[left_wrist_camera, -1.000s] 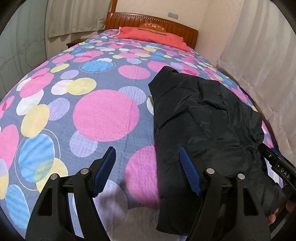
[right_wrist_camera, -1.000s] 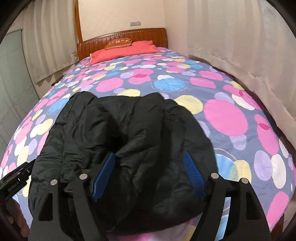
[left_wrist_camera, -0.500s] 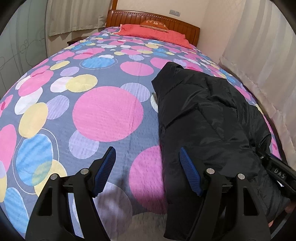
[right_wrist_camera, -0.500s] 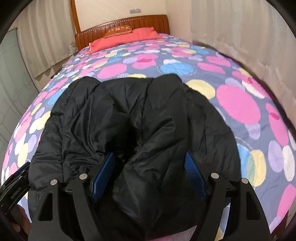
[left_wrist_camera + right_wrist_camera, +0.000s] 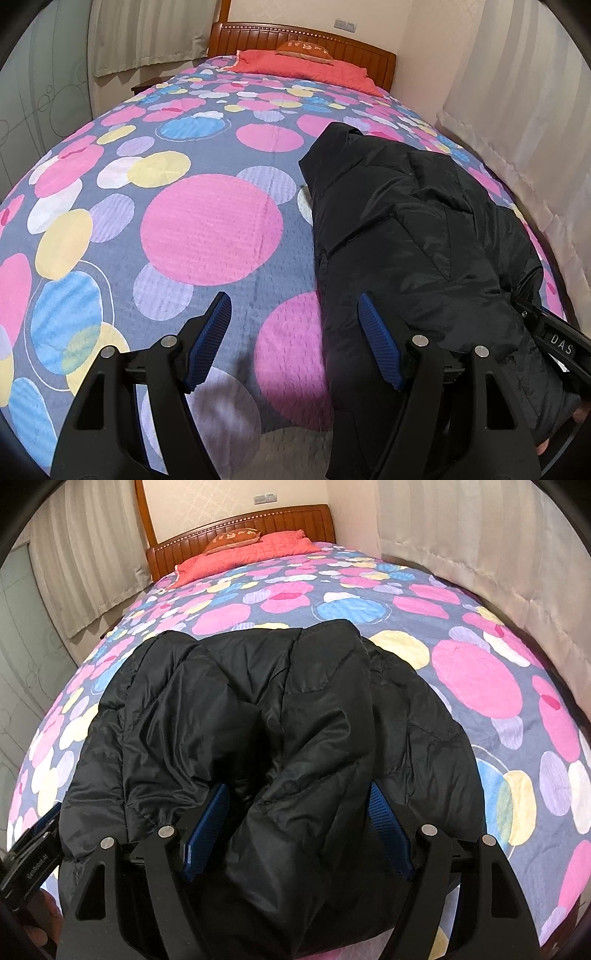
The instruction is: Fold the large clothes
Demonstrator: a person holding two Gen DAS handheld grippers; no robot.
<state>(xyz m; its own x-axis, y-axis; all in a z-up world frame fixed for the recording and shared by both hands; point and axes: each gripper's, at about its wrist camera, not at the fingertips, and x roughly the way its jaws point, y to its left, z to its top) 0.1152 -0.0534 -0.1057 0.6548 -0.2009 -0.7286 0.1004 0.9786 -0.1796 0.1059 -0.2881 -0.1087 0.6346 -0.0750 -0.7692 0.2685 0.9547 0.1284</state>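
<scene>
Both tongs gape apart: left tongs unmoved over the bedspread, right tongs now lower, straddling the black jacket unclamped.

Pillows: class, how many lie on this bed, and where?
2. A red pillow lies flat at the headboard; a smaller orange cushion rests on top of it. Others may be hidden.

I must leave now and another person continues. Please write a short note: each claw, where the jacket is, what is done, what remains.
Left claw: open, empty, over the bedspread beside the jacket's edge.
Right claw: open, a puffed ridge of the black jacket between its fingers, not clamped.
Jacket: bunched on the bed near the foot end.
Done: no neat fold visible.
Left: grip, spread flat, fold.
</scene>
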